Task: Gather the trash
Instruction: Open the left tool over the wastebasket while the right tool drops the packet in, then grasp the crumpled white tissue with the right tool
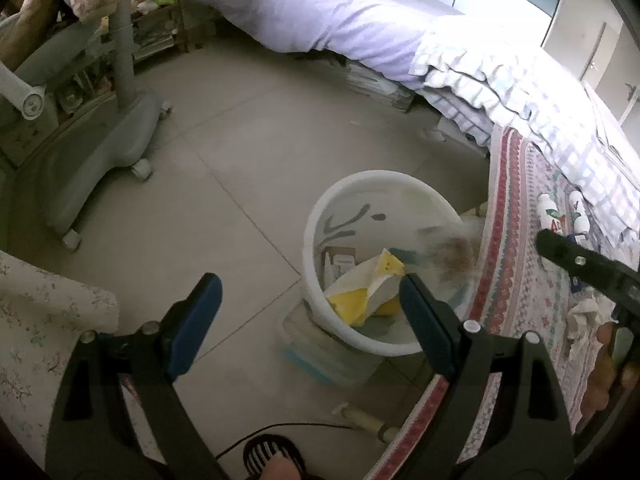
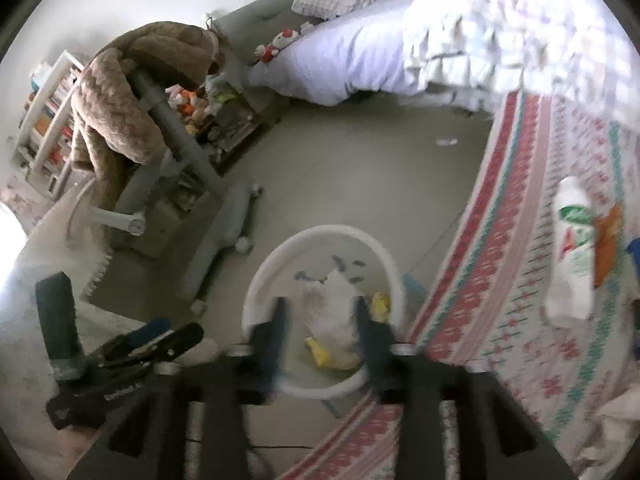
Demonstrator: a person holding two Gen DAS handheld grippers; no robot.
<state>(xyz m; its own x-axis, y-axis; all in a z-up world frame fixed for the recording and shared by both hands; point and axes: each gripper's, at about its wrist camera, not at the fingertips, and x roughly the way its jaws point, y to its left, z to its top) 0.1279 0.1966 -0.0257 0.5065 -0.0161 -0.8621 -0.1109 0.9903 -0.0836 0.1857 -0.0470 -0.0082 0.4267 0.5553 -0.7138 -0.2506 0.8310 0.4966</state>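
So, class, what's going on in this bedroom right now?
A person with a gripper in each hand is collecting trash into a white bin on the floor beside a patterned cloth. Both the left gripper and right gripper are open over it. Yellow-and-white packaging lies inside; small bottles remain on the cloth.

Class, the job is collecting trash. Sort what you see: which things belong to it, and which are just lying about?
Belongs to the job:
white bin
yellow-and-white packet in it
crumpled tissue
white bottles

Just lying about:
plush toy
brown blanket
bed
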